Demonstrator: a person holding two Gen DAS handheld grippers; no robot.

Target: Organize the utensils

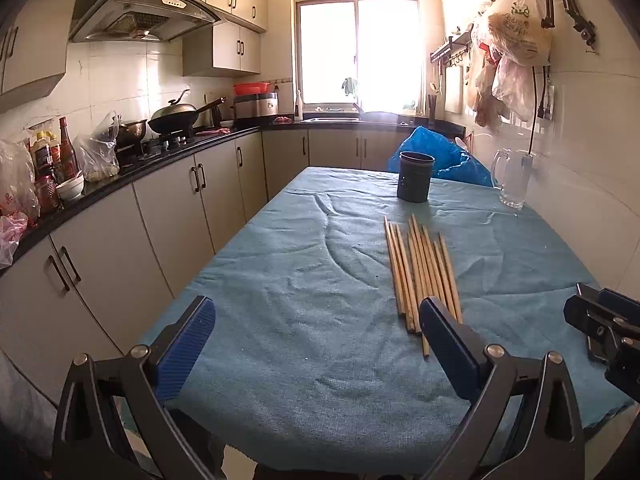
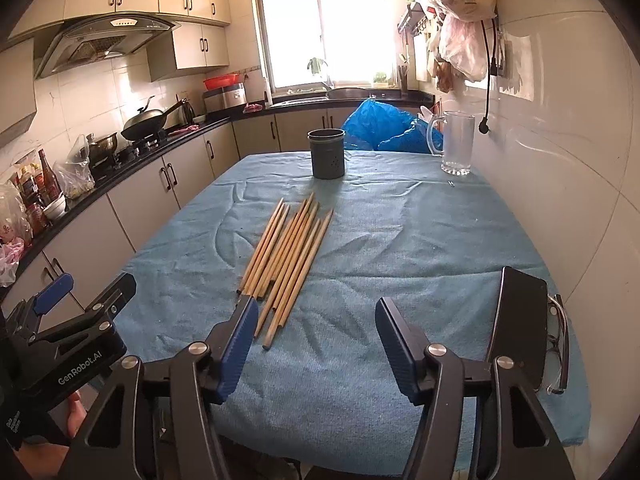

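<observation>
Several wooden chopsticks (image 1: pixel 422 276) lie side by side on the blue cloth of the table (image 1: pixel 300 280); they also show in the right wrist view (image 2: pixel 286 258). A dark round utensil holder (image 1: pixel 415 176) stands upright beyond them (image 2: pixel 326 153). My left gripper (image 1: pixel 316 340) is open and empty at the near table edge, its right finger just over the chopsticks' near ends. My right gripper (image 2: pixel 314 334) is open and empty, to the right of the chopsticks' near ends. Each gripper shows at the side of the other's view.
A clear glass mug (image 2: pixel 456 142) stands at the far right by the wall. A blue plastic bag (image 2: pixel 380 124) lies behind the table. A black case (image 2: pixel 520 320) and glasses (image 2: pixel 560 344) lie at the near right. A kitchen counter (image 1: pixel 120 176) with pans runs along the left.
</observation>
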